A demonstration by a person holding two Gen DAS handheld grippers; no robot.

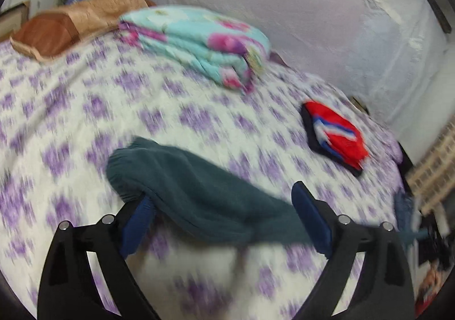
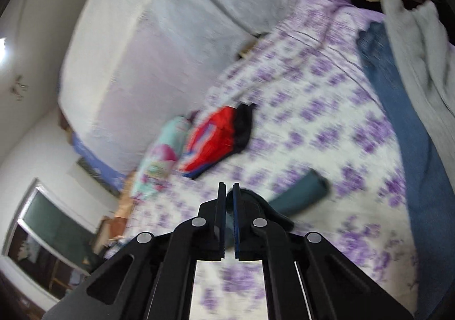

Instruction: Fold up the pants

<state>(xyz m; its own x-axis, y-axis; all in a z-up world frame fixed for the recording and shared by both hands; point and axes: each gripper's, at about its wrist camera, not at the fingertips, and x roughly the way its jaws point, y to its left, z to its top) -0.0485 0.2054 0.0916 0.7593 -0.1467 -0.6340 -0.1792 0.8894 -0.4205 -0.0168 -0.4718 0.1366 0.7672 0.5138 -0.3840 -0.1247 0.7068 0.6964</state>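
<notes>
Left wrist view: teal pants [image 1: 199,206], rumpled, elastic-cuffed.

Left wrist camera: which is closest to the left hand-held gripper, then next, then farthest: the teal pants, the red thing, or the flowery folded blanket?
1. Teal pants, between the open left hand-held gripper's fingers.
2. Red garment, farther, right.
3. Flowery blanket, farthest back.

The left wrist camera sat just behind its fingers, close above the bed [image 1: 85,109], looking down and across the bedspread toward the far wall [image 1: 312,7]. The right wrist camera rode behind its own fingers, rolled so the bed [image 2: 327,126] ran slantwise, and faced more nearly level toward the same wall [image 2: 136,49]. Both views shared the teal pants [image 1: 199,200] [image 2: 301,192], the red garment [image 1: 338,135] [image 2: 216,140] and the folded quilt [image 1: 199,41] [image 2: 162,155].
</notes>
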